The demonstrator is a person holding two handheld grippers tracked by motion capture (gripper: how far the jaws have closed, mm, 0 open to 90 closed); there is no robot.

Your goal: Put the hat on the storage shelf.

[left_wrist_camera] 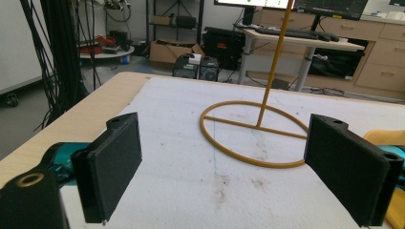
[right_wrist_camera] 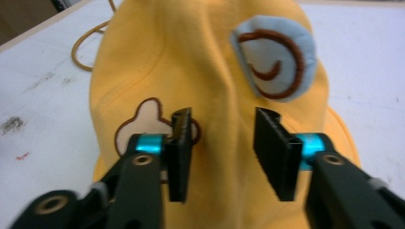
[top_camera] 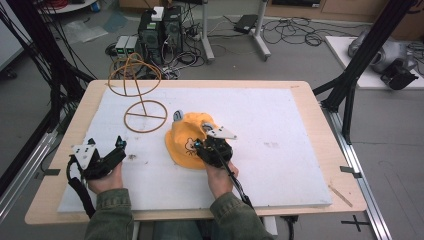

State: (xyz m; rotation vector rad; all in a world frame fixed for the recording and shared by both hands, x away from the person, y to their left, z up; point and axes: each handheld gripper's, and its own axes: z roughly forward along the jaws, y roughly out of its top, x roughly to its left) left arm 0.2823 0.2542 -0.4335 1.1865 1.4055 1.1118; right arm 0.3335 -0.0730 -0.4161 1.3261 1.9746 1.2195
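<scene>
A yellow hat (top_camera: pixel 187 135) with a bear patch and a blue ear patch lies on the white foam board (top_camera: pixel 280 125), near its middle. My right gripper (top_camera: pixel 201 146) is down on the hat's near side. In the right gripper view its jaws (right_wrist_camera: pixel 222 143) pinch a raised fold of the hat's crown (right_wrist_camera: pixel 210 62). My left gripper (top_camera: pixel 106 146) rests low at the board's left side, open with nothing between its jaws (left_wrist_camera: pixel 224 162). A tan wire hat stand (top_camera: pixel 141 100) stands left of the hat, with its ring base (left_wrist_camera: pixel 253 160) ahead of the left jaws.
The board covers a wooden table (top_camera: pixel 200 84). Black frame posts (top_camera: pixel 350 75) rise at the table's right and left. Computers and cables (top_camera: pixel 160 30) sit on the floor beyond the far edge. The right half of the board is bare.
</scene>
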